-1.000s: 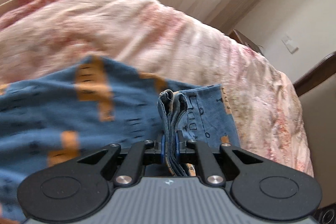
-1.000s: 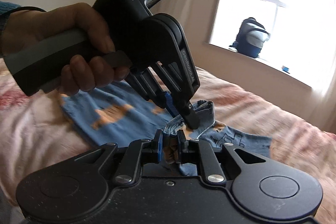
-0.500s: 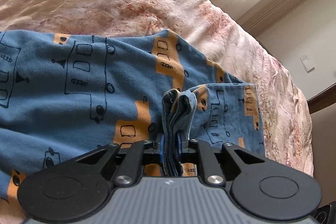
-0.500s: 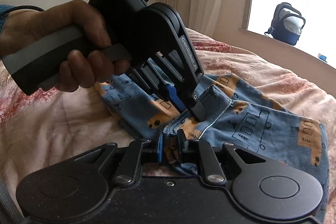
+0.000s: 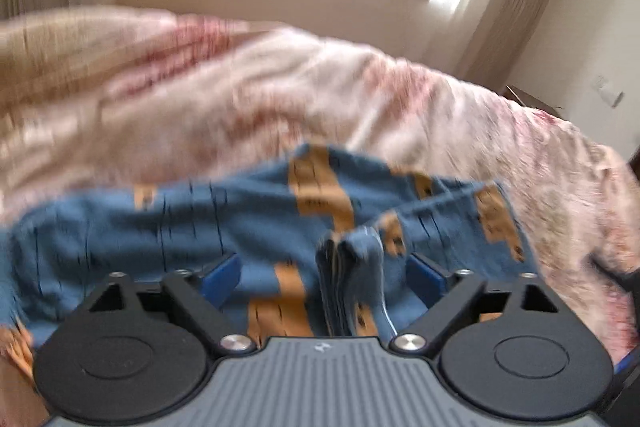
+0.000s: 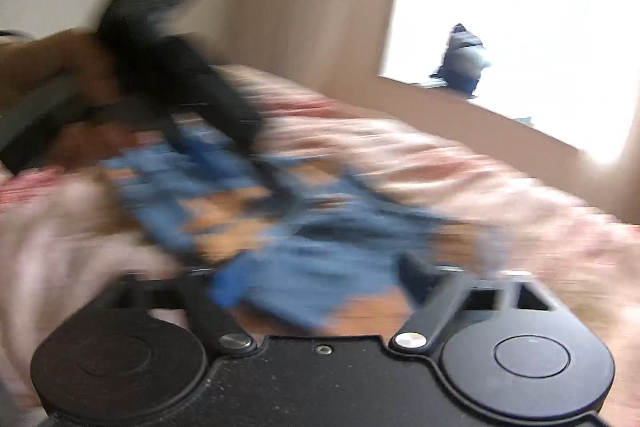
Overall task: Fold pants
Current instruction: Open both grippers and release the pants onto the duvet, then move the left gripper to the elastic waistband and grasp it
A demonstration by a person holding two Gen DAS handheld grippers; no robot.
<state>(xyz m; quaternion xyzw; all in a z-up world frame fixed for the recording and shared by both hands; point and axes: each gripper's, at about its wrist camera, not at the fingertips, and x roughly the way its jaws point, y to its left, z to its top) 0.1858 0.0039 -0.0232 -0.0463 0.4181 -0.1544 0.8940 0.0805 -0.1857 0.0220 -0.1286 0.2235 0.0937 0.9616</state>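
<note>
No writing is legible in either blurred view; we see only a small emblem on the left tool's grey housing. The pants (image 5: 256, 219), blue with orange blocks and dark line drawings, lie on the bed (image 5: 200, 99) with the long axis running left to right across the left wrist view. Our left tongs (image 5: 322, 273) have just been opening and stand wide, a bunched fold between the pads, unpressed. Our right tongs (image 6: 320, 277) have likewise just opened wide over the fabric, gripping nothing.
</note>
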